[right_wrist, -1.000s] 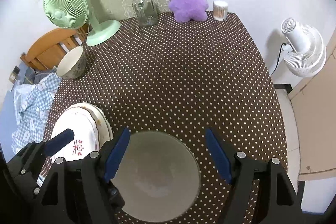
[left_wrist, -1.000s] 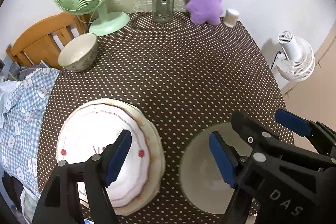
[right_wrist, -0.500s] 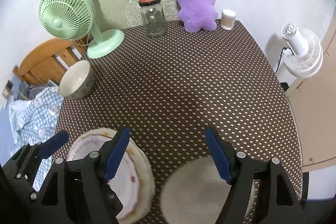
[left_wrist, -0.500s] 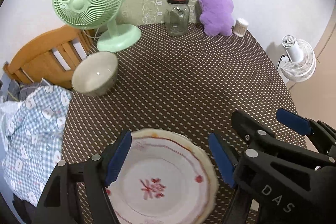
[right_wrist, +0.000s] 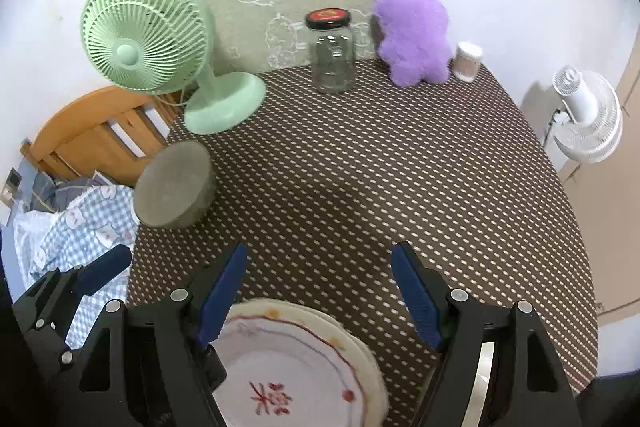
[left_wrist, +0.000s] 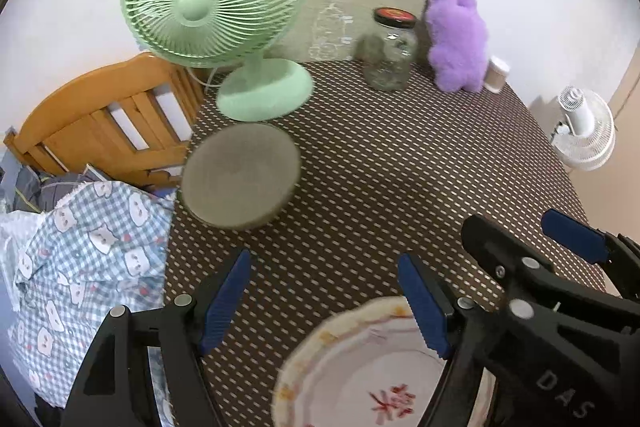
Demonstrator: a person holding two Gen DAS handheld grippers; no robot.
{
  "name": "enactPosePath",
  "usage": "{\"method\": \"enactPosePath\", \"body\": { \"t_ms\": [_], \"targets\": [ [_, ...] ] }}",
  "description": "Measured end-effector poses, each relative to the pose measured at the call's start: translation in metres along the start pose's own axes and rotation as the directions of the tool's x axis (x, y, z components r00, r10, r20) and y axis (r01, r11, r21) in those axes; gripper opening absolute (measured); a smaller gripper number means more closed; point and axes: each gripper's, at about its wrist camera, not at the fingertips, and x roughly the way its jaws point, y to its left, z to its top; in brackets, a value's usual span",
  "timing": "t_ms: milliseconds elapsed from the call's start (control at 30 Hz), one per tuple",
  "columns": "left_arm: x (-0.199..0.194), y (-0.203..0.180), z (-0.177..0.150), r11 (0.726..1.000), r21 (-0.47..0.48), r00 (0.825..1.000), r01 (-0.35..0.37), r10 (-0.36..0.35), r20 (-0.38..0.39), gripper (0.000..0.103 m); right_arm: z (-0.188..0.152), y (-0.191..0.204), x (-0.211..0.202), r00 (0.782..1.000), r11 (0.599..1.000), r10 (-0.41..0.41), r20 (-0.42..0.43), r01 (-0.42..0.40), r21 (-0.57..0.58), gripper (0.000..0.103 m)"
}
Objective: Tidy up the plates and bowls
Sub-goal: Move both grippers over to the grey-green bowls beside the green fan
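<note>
A beige bowl (left_wrist: 240, 175) sits at the table's left edge near the green fan; it also shows in the right wrist view (right_wrist: 173, 185). A white plate with a red pattern (left_wrist: 372, 375) lies on a second plate at the near edge, also in the right wrist view (right_wrist: 296, 367). My left gripper (left_wrist: 324, 301) is open and empty above the table, between bowl and plates. My right gripper (right_wrist: 316, 297) is open and empty above the far rim of the plates; it also shows in the left wrist view (left_wrist: 520, 267). A curved pale rim (right_wrist: 480, 383) shows behind its right finger.
A green desk fan (left_wrist: 224, 11), a glass jar (left_wrist: 390, 49), a purple plush toy (left_wrist: 458, 39) and a small white container (left_wrist: 496, 75) stand along the back of the brown dotted tablecloth (left_wrist: 400, 167). A wooden chair (left_wrist: 108, 115) and checked cloth (left_wrist: 80, 259) lie left. A white fan (left_wrist: 584, 135) stands right.
Both grippers have moved forward and left over the table. The plates have slid toward the bottom of both views, the far bowl has come closer, and the near bowl has dropped out of view.
</note>
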Motion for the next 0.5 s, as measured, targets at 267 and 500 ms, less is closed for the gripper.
{"method": "enactPosePath", "body": {
  "t_ms": [267,500],
  "targets": [
    [0.017,0.035,0.017,1.000,0.014,0.999,-0.025,0.025,0.020,0.078,0.018,0.035,0.024,1.000,1.000,-0.001,0.008,0.001,-0.013,0.078],
    [0.041,0.070,0.031,0.998,-0.028,0.998,-0.054,0.055,0.013,0.077,0.038,0.058,0.055,1.000,1.000,-0.009,0.007,0.009,-0.026,0.077]
  ]
}}
